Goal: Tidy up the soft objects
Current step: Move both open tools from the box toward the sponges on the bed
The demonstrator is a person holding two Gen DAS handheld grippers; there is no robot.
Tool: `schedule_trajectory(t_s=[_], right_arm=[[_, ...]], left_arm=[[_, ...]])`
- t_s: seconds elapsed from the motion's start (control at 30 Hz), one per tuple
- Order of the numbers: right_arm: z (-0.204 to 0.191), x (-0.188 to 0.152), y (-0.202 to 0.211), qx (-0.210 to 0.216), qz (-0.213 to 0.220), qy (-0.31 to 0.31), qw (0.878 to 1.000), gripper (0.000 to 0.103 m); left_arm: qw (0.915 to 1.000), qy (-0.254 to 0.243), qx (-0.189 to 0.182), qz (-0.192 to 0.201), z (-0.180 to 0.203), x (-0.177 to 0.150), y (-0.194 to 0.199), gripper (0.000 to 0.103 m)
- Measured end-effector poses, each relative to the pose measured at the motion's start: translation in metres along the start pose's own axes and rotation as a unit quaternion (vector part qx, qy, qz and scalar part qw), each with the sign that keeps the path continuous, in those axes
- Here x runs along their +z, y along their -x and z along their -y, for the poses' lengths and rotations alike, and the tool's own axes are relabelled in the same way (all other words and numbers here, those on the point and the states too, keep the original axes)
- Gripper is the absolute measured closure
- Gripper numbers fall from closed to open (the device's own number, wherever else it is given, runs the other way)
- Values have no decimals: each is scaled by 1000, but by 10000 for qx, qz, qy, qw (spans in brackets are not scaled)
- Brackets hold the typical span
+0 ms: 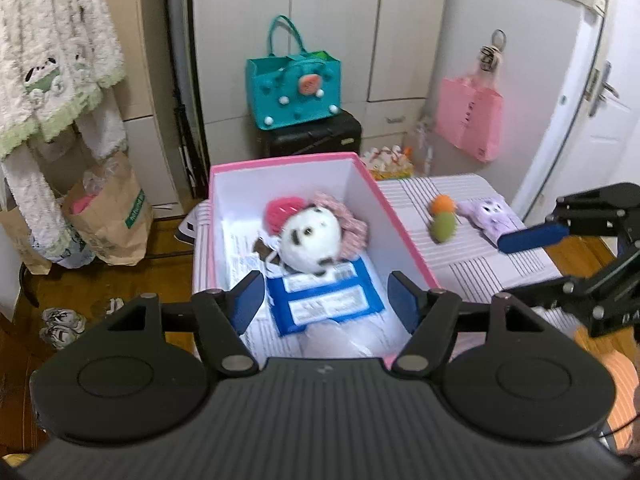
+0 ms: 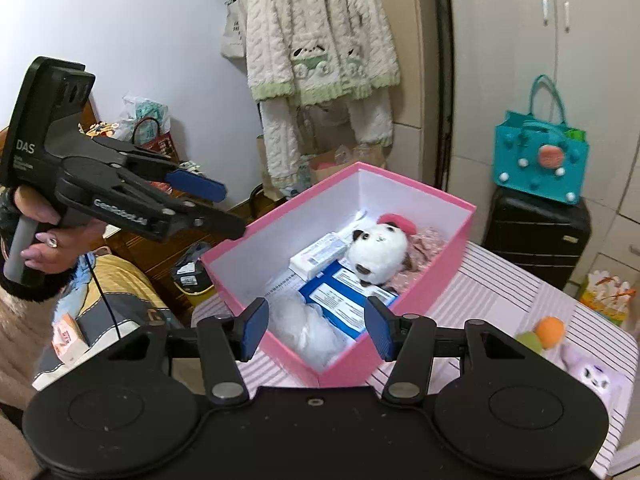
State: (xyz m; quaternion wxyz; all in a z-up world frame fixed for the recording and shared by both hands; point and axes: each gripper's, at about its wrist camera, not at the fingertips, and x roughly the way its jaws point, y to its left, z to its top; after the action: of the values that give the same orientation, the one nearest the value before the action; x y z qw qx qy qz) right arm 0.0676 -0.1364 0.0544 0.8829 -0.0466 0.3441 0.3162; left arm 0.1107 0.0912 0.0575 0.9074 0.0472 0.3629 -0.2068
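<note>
Both jaws open, empty. Left gripper [image 2: 216, 208] reads "DAS", "GenRobot.AI". Box [image 2: 404, 364] label print illegible; purple toy [image 2: 596, 376] cut off lower right.

Plush dog [image 1: 310, 240] in the box [image 1: 404, 236] (atop packets), two small plush toys [image 1: 444, 220] on the table [image 1: 520, 268] beside it

The pink box [image 1: 404, 232] stands open from above — its walls block sideways entry, contents crowding its floor.

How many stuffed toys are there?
3. A white plush lies inside the pink box; an orange-green plush and a purple plush lie on the striped table beside it. More may be hidden.
</note>
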Motion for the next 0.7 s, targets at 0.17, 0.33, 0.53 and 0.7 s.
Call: schedule_trajectory(t_s=[0.17,0.33,0.53,0.7], right_arm=[[-5,-21,25,-154,104,34,9998,43],[-8,-43,42,-337,87,5,9994,43],[-11,-72,58,-482,10,74,9988,41],[-9,-93,65,-553,-75,-5,9984,40]], left_arm=[[9997,-198,-75,-144,19,-9,12,34],[9971,-491,-321,-494,39,-24,14,33],[9947,-723,-377,-621,60,-42,16,33],[9962,-561,-438,-494,66,-52,16,33]])
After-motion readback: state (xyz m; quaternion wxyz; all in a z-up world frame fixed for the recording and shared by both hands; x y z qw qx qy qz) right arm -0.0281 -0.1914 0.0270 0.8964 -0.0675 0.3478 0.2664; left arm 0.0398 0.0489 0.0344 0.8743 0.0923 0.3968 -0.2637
